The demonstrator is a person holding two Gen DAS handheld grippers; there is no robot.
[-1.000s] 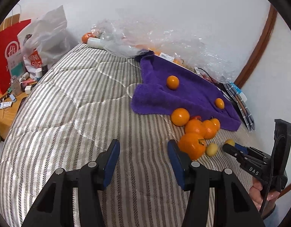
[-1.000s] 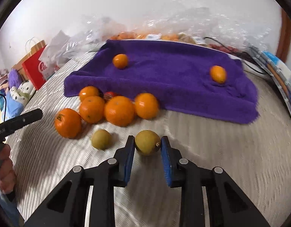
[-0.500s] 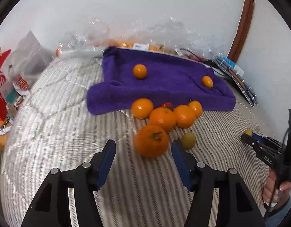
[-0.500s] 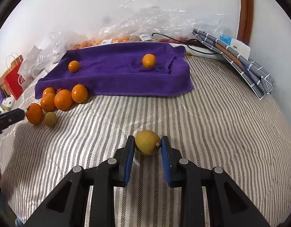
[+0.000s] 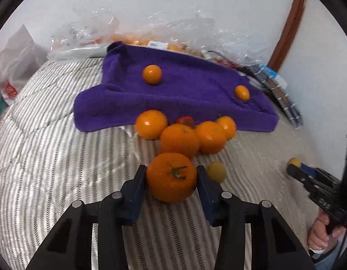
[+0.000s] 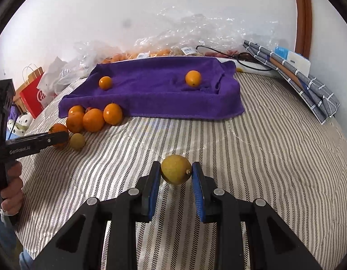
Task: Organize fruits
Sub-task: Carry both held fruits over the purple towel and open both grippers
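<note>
My left gripper (image 5: 172, 177) has its jaws around a large orange (image 5: 172, 181) with a green stem, resting on the striped bedcover (image 5: 49, 157); the pads touch its sides. Behind it lie several more oranges (image 5: 179, 140), a small red fruit (image 5: 184, 120) and a yellow-green fruit (image 5: 216, 171). A purple towel (image 5: 196, 90) carries two small oranges (image 5: 152, 74). My right gripper (image 6: 176, 173) is shut on a yellow lemon (image 6: 175, 172) and holds it just above the bedcover (image 6: 263, 157), right of the pile (image 6: 93, 119).
Clear plastic bags of fruit (image 6: 173, 42) line the wall behind the towel. A folded checked cloth and boxes (image 6: 297, 74) lie at the right. A red paper bag (image 6: 32, 90) and white bags stand at the left edge of the bed.
My left gripper moved forward onto the large orange and closed its jaws against it. My right gripper carried the lemon away from the pile, then held about still.
</note>
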